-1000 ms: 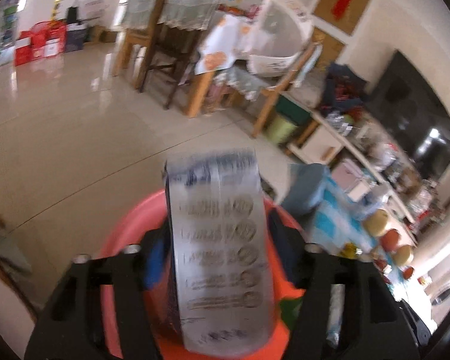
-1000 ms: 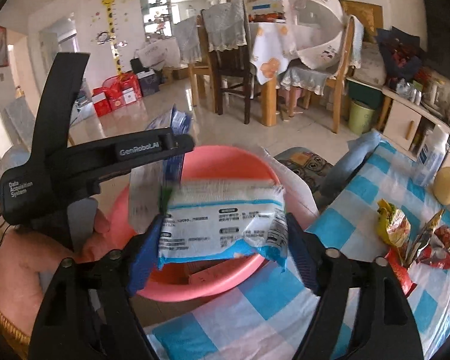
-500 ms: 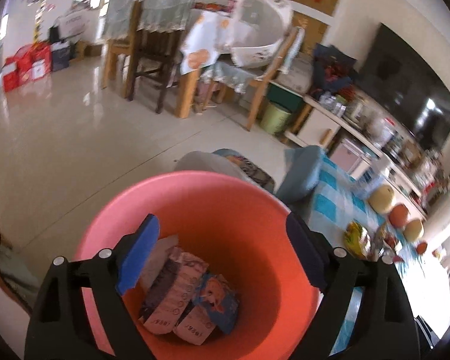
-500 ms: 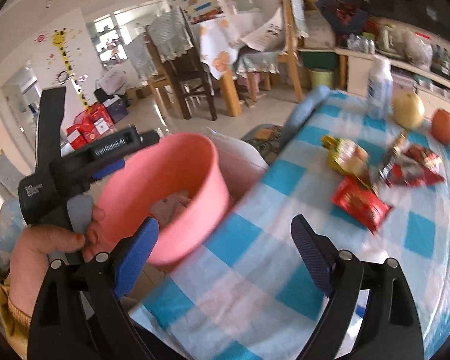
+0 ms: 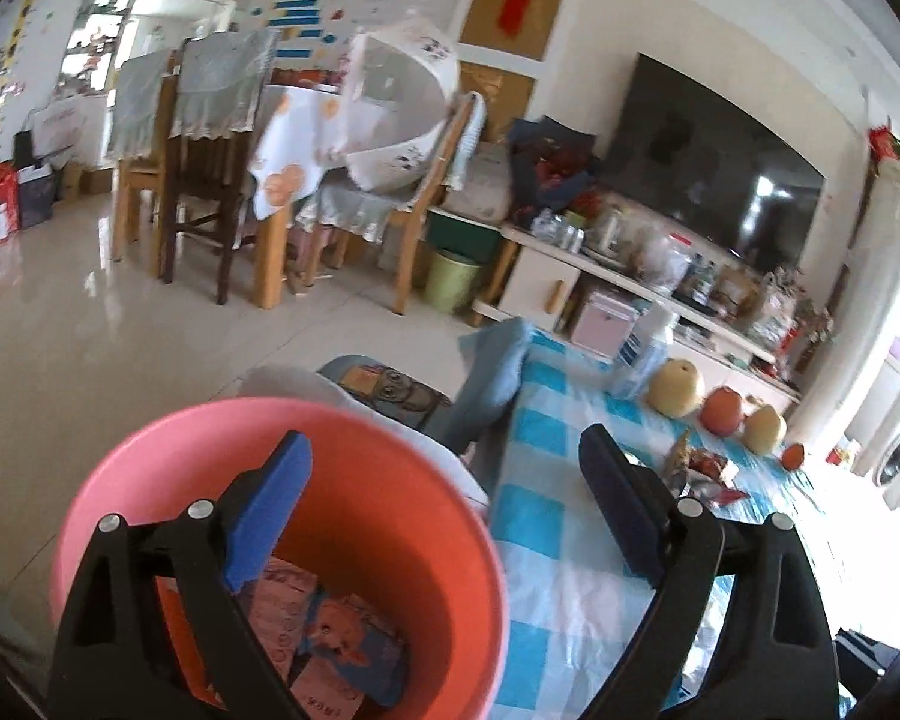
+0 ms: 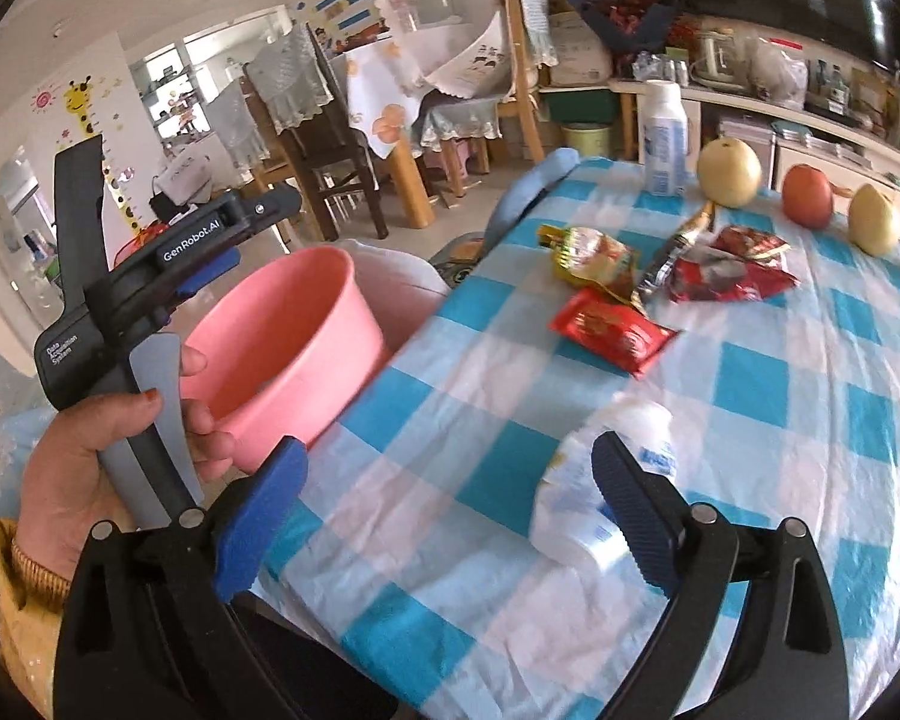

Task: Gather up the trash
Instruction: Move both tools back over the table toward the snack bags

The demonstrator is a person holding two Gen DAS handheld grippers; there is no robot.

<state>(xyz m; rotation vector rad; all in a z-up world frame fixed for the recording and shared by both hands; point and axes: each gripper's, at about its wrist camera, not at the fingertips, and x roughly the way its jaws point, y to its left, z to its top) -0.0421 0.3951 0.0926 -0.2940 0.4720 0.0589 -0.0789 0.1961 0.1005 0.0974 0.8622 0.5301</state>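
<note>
The left gripper (image 5: 444, 504) has its jaws wide and still opening, with nothing between the pads. Directly beneath and just ahead of it sits the pink bucket (image 5: 150, 480), holding a few wrappers (image 5: 330, 630) at its bottom, below the left finger. To the gripper's right lies the blue-checked tablecloth (image 5: 546, 528).

The right gripper (image 6: 450, 498) is likewise spread wide and opening, gripping nothing. Just at its right finger a white crumpled package (image 6: 576, 516) lies on the cloth, beside the pad; whether they touch cannot be told. To its left a hand (image 6: 84, 456) holds the other gripper's handle, next to the bucket off the table edge. Further ahead lie a red wrapper (image 6: 612, 330), a yellow-green wrapper (image 6: 588, 252) and a dark red wrapper (image 6: 732, 270). Beyond these stand a white bottle (image 6: 666, 138) and a row of fruit (image 6: 729, 171).
</note>
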